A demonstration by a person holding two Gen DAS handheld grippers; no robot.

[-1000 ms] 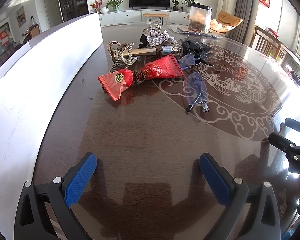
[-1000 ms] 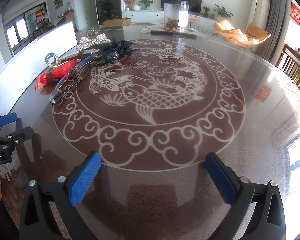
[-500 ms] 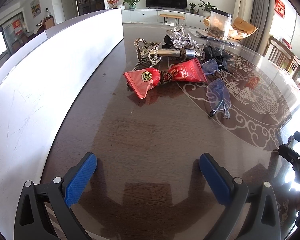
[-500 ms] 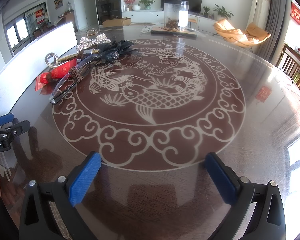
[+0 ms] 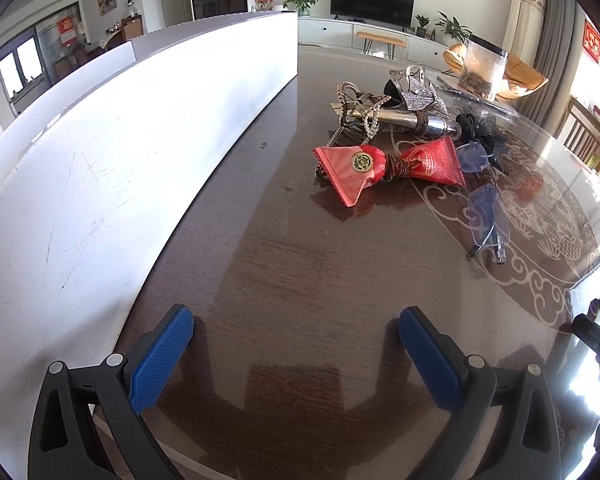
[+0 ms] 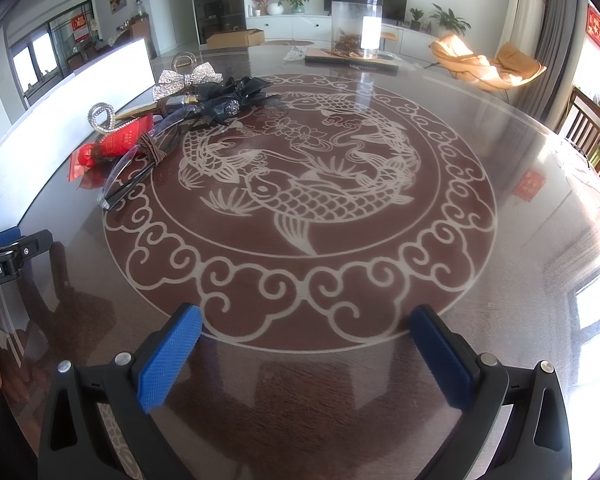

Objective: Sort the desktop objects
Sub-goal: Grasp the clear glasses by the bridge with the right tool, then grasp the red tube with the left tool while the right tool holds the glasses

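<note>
On table point(image 5: 284, 280): left gripper point(image 5: 296, 344) jaws apart, empty; right gripper point(image 6: 306, 344) same; red packet point(image 5: 384, 166), glasses point(image 5: 486, 210) ahead.

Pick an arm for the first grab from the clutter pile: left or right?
Left. The left gripper is open and points toward the red packet, nearest item of the pile. The right gripper, also open, faces the fish medallion, with the pile off to its left.
</note>
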